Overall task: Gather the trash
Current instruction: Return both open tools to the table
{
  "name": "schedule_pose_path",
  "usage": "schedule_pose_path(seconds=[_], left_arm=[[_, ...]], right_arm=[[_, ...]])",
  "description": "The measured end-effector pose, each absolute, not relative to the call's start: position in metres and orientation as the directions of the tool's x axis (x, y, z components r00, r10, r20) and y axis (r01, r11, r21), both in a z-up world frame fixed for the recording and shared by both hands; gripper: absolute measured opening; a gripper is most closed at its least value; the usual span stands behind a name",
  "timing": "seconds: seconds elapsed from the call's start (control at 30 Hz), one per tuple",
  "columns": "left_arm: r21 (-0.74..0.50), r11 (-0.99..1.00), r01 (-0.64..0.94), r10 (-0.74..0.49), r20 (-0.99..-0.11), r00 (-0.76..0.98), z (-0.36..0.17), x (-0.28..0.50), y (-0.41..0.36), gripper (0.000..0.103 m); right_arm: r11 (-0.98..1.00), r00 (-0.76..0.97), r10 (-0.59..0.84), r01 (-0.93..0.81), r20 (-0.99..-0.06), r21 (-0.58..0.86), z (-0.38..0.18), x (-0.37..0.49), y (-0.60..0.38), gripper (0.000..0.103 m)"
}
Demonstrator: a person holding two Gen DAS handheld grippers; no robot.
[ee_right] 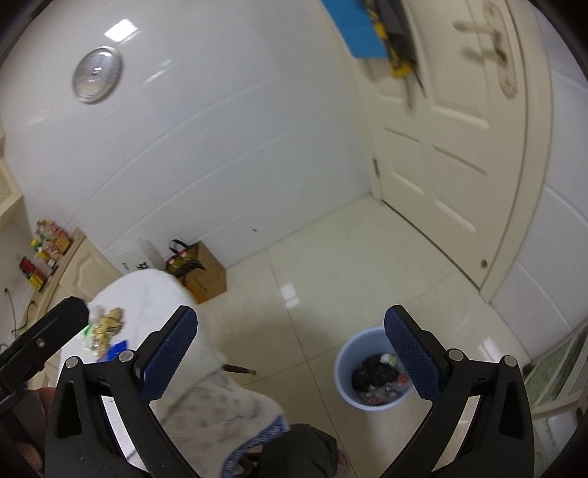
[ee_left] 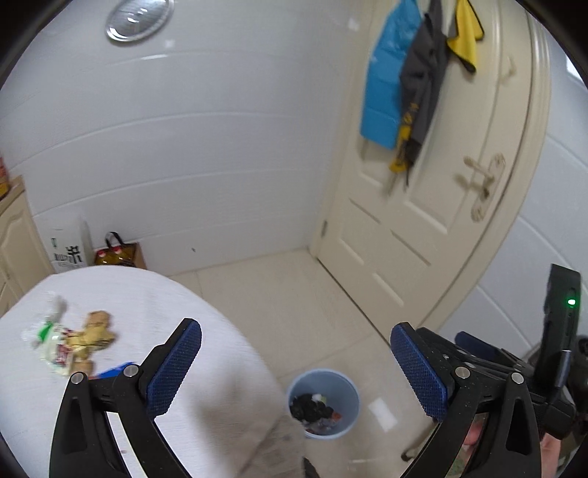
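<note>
While both grippers hang wide and empty — left gripper (ee_left: 296, 362), right gripper (ee_right: 290, 353) — I see wrappers (ee_left: 75, 340) heaped on the table (ee_left: 154, 294) at left. My bin (ee_right: 371, 371) sits on the floor near right, under the drop.

cloth-covered table (ee_left: 154, 294), crumpled wrappers (ee_left: 73, 342); floor (ee_left: 294, 294), bin (ee_left: 323, 402)

blurred: wrapper pile (ee_left: 71, 343) on the table, kinds unreadable; door handle (ee_left: 481, 176) smeared | hidden: bin (ee_right: 371, 371) rim partly behind a right fingertip (ee_right: 411, 356); blue item (ee_left: 114, 370) mostly behind left finger | cut off: hanging clothes (ee_right: 375, 33) at top edge
</note>
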State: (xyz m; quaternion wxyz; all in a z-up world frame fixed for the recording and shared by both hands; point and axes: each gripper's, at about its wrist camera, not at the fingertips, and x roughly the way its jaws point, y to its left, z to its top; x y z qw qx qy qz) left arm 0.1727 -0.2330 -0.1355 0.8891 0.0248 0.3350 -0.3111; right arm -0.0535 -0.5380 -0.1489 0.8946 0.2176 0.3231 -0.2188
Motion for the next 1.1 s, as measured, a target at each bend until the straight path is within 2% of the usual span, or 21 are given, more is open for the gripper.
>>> schedule_pose_path(seconds=[0.6, 0.83, 1.1], left_arm=[[-0.142, 0.916, 0.375, -0.395, -0.483, 0.782, -0.108, 0.068, -0.076, 0.102], [-0.137, 0.956, 0.261, -0.294, -0.491, 0.820, -0.125, 0.035, -0.024, 0.102], [-0.156, 0.977, 0.146, -0.209, -0.568, 0.796, -0.152, 0.032, 0.009, 0.102]], right_arm=[[0.923, 0.827, -0.169, 0.323, -0.536, 0.207, -0.091, -0.021, -0.411, 0.103], [0.960, 0.816, -0.110, 0.235, -0.568, 0.152, -0.102, 0.006, -0.359, 0.103], [0.996, 0.751, -0.013, 0.066, -0.660, 0.055, -0.144, 0.051, -0.298, 0.103]])
